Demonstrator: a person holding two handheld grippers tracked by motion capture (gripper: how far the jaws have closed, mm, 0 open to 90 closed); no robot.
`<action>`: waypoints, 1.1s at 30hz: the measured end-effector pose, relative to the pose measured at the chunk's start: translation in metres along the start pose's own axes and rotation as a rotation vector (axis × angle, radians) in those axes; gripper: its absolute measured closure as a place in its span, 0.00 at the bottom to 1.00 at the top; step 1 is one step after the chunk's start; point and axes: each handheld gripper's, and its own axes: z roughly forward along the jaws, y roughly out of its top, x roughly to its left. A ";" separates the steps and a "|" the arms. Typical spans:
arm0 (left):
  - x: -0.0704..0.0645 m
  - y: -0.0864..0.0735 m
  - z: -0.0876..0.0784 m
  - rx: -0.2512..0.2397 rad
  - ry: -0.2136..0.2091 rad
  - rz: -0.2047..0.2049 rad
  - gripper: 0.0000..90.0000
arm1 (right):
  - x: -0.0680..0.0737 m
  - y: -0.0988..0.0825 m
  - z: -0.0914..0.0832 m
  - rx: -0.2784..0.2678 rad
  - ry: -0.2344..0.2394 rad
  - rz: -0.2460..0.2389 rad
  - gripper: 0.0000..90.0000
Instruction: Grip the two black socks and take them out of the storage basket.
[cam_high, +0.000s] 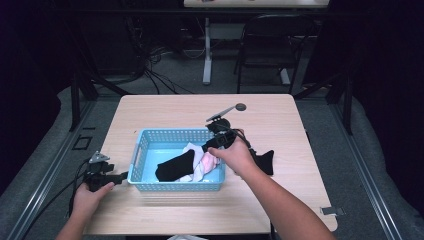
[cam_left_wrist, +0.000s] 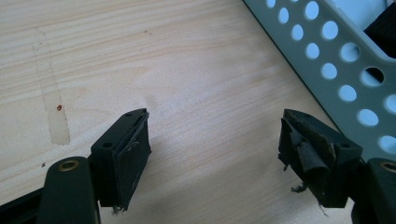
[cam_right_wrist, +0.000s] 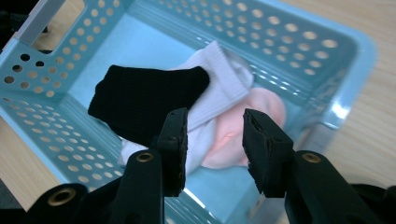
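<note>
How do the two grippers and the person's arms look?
Both grippers are black. The left gripper carries a grey three-cornered plate and trails a black cable. Its jaws have worn, frayed black pads. The right gripper has squarer jaws with brass-coloured rivets. The forearms are bare; no sleeves show.

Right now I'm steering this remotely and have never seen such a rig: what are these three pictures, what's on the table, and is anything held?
There is no robot arm: a person holds a hand gripper in each hand. The high view looks down on the wooden table. The other two come from cameras riding on each gripper. The left gripper sits beside the light blue perforated basket, open, its fingers over bare wood. The right gripper is open over the basket, empty. Inside lie a black sock, a white sock and a pink sock. Another black sock lies on the table, right of the basket.
</note>
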 end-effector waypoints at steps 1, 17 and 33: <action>0.000 0.000 0.000 0.000 0.000 0.000 0.27 | 0.003 0.002 0.005 0.024 0.000 -0.004 0.67; 0.000 0.000 -0.001 -0.004 -0.002 -0.003 0.27 | 0.023 0.016 0.074 0.113 0.038 0.064 0.61; 0.000 0.000 -0.001 -0.005 -0.002 -0.002 0.27 | 0.025 0.015 0.102 0.223 0.031 0.077 0.62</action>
